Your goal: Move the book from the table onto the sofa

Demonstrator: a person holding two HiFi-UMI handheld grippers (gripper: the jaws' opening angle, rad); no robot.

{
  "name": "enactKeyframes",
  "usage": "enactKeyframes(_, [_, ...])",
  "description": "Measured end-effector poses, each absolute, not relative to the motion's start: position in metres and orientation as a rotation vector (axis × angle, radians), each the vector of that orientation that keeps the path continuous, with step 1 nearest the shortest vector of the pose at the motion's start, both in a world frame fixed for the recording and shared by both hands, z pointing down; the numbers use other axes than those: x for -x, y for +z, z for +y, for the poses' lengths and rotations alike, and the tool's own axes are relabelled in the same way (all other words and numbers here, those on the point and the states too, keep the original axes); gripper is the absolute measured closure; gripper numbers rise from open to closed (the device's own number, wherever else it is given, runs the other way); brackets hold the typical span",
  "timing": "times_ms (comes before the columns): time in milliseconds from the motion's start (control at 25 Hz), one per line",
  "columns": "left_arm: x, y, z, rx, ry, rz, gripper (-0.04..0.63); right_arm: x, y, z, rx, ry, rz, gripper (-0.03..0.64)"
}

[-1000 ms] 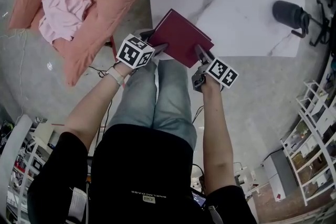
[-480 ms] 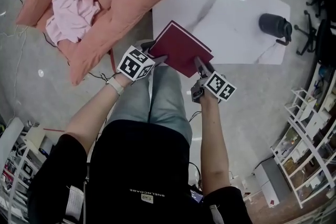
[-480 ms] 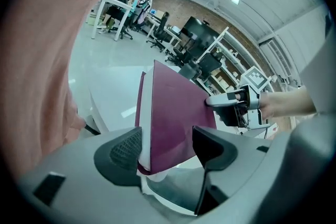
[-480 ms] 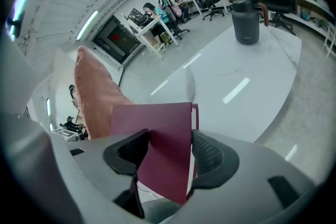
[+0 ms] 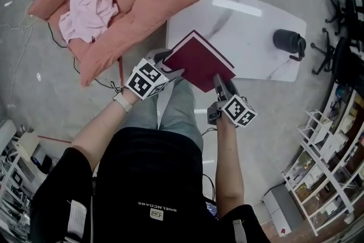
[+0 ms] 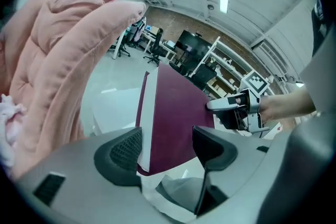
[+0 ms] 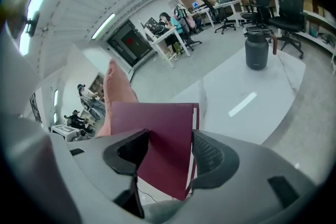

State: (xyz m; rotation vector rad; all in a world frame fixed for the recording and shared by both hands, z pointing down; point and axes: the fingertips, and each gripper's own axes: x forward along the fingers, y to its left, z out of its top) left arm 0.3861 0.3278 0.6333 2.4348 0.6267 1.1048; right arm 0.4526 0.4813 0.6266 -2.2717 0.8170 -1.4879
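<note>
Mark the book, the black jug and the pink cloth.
book (image 5: 199,61): head view, middle of its dark red cover.
black jug (image 5: 286,41): head view, middle of its dark body.
pink cloth (image 5: 88,7): head view, middle of the crumpled heap.

Nothing legible. Small white lettering (image 5: 155,214) on the person's black shirt (image 5: 149,173) is too fine to read. Cubes on the left gripper (image 5: 169,64) and right gripper (image 5: 223,86) bear only black-and-white square markers.
</note>
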Motion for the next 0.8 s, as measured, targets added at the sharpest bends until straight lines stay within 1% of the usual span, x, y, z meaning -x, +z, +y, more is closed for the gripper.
enactKeyframes(280, [-0.385,0.573,0.33,-2.52,0.988,0.558,0.285,-0.453,0.568,0.482,2.311,-1.43,0.964,0.342])
enactKeyframes(800, [-0.336,0.49,0.31,-2.652,0.778,0.215,0.287,-0.442,0.482,0.44,2.278,-1.269,1.334,0.342])
